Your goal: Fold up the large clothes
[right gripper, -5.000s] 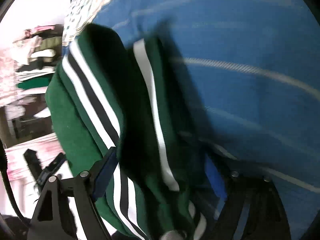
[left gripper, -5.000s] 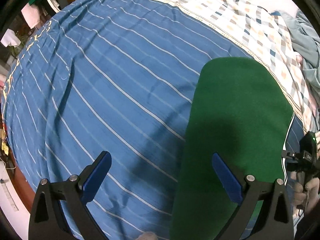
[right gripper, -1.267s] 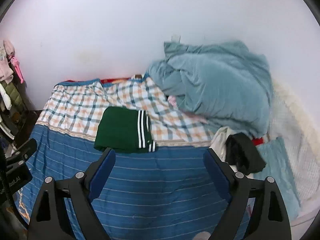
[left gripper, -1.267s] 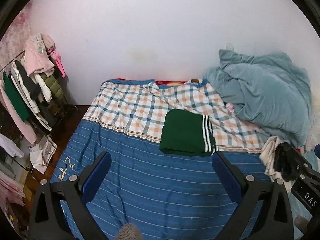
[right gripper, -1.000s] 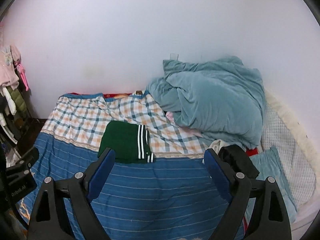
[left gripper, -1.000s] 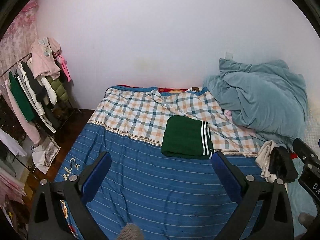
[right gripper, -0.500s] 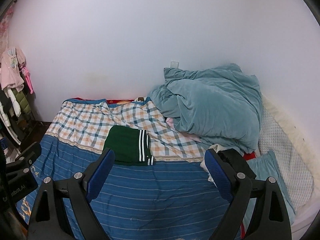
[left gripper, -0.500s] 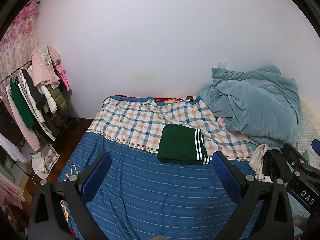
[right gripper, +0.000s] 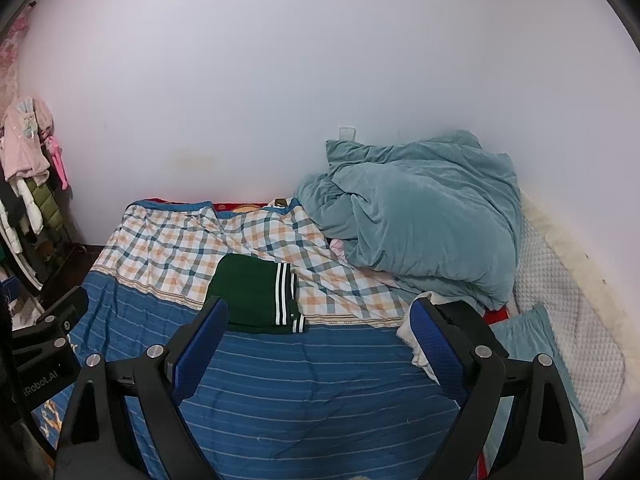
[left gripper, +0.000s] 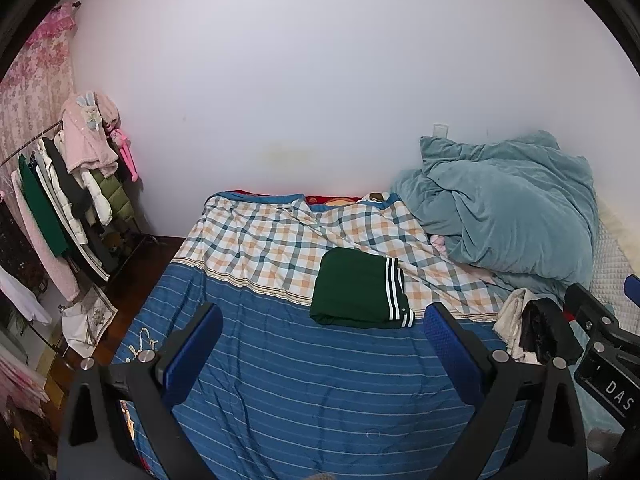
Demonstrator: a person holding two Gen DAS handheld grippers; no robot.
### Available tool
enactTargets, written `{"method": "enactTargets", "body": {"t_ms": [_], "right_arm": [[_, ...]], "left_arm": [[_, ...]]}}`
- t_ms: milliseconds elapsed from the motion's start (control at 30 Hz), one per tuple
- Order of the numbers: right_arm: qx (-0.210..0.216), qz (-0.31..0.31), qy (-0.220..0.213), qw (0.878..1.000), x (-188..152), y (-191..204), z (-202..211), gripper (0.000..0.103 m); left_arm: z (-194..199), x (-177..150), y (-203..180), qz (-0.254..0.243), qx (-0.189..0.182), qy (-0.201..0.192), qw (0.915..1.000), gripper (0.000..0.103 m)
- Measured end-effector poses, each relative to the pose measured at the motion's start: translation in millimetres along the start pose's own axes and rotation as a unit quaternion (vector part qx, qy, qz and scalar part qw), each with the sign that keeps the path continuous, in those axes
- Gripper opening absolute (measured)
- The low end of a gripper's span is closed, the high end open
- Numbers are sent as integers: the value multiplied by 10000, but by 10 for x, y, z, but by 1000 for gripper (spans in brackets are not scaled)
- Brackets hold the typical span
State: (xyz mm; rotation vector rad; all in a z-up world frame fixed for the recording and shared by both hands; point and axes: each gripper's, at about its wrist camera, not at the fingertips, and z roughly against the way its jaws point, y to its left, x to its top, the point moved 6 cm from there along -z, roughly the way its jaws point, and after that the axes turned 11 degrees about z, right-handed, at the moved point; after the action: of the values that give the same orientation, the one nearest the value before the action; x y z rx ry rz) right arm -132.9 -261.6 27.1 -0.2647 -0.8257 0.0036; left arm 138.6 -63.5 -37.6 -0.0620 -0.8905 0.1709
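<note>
A folded dark green garment (left gripper: 356, 288) with white and black stripes along its right edge lies on the bed, across the seam between the checked and the blue striped bedding; it also shows in the right wrist view (right gripper: 254, 294). My left gripper (left gripper: 322, 354) is open and empty, held well back from the garment above the blue striped sheet (left gripper: 300, 380). My right gripper (right gripper: 316, 344) is open and empty, also back from the garment. The right gripper's body shows at the right edge of the left wrist view (left gripper: 600, 344).
A rumpled teal duvet (left gripper: 508, 216) is heaped at the bed's right. A small pile of white and black clothes (left gripper: 528, 330) lies below it. A loaded clothes rack (left gripper: 68, 204) stands at the left, with items on the floor (left gripper: 86, 320).
Both grippers have let go of the green garment and pulled far back and up from the bed. In the last second the views shifted only slightly, still backing away.
</note>
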Motion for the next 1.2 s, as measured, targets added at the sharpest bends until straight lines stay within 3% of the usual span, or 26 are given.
{"method": "enactTargets", "body": {"t_ms": [533,1200], "right_arm": [[257,108,-72,9996,151,-56,-148,95],[320,51,-85,9994,89,-67,-157,95]], "left_arm": [[50,82,-94,14,41,-77,10000,102],[79,121,-128,57,53,-146,9999,102]]}}
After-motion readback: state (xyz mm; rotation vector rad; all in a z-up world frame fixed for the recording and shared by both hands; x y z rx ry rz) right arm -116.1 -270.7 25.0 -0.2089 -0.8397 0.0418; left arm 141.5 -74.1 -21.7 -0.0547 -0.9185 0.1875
